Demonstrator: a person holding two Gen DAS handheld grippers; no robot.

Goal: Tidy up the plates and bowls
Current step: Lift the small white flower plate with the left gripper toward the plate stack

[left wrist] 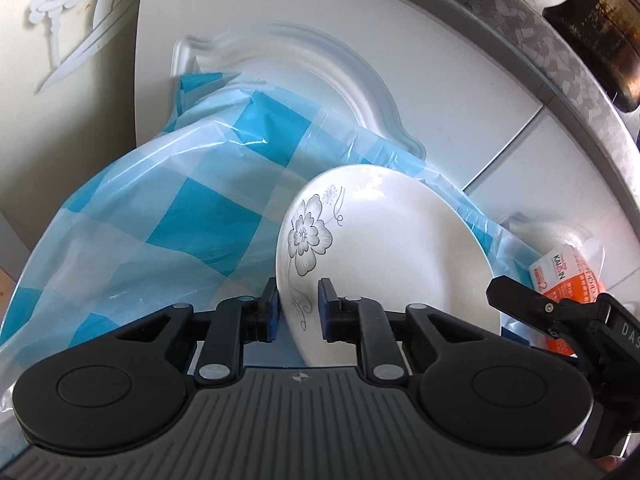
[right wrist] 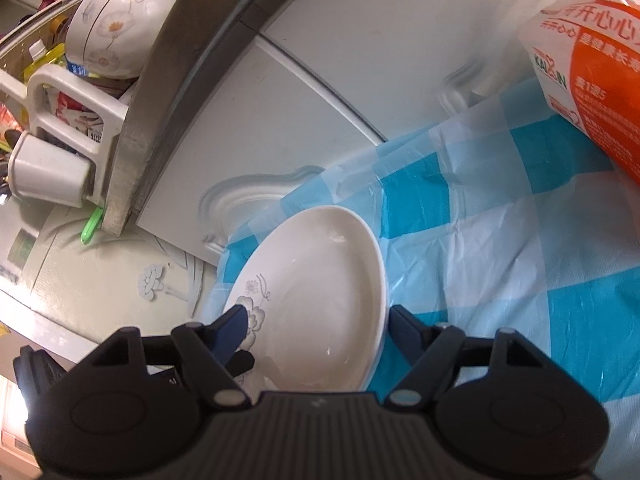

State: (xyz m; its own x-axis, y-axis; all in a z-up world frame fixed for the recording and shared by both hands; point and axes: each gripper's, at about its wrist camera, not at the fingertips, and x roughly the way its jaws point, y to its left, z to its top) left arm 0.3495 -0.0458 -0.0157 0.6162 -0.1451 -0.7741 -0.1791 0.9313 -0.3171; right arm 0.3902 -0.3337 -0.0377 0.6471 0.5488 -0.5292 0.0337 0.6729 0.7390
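A white plate (left wrist: 384, 256) with a grey flower print stands tilted on its edge over the blue-and-white checked plastic cloth (left wrist: 160, 220). My left gripper (left wrist: 299, 309) is shut on its near rim, one pad behind the rim and one on the printed face. In the right wrist view the same plate (right wrist: 320, 300) lies between the fingers of my right gripper (right wrist: 318, 326). The left fingertip (right wrist: 236, 326) overlaps the flower and the right fingertip (right wrist: 400, 326) sits just beside the rim. The jaws stand apart, and I see no firm press. The right gripper's finger (left wrist: 508, 290) also shows at the plate's far edge.
An orange-and-white package (right wrist: 592, 80) stands on the cloth (right wrist: 500, 248) to the right. A white cabinet door (left wrist: 320, 80) rises behind, under a grey counter edge (left wrist: 568, 72). Flower-print bowls (right wrist: 120, 20) and a white rack with a cup (right wrist: 48, 168) sit on the counter.
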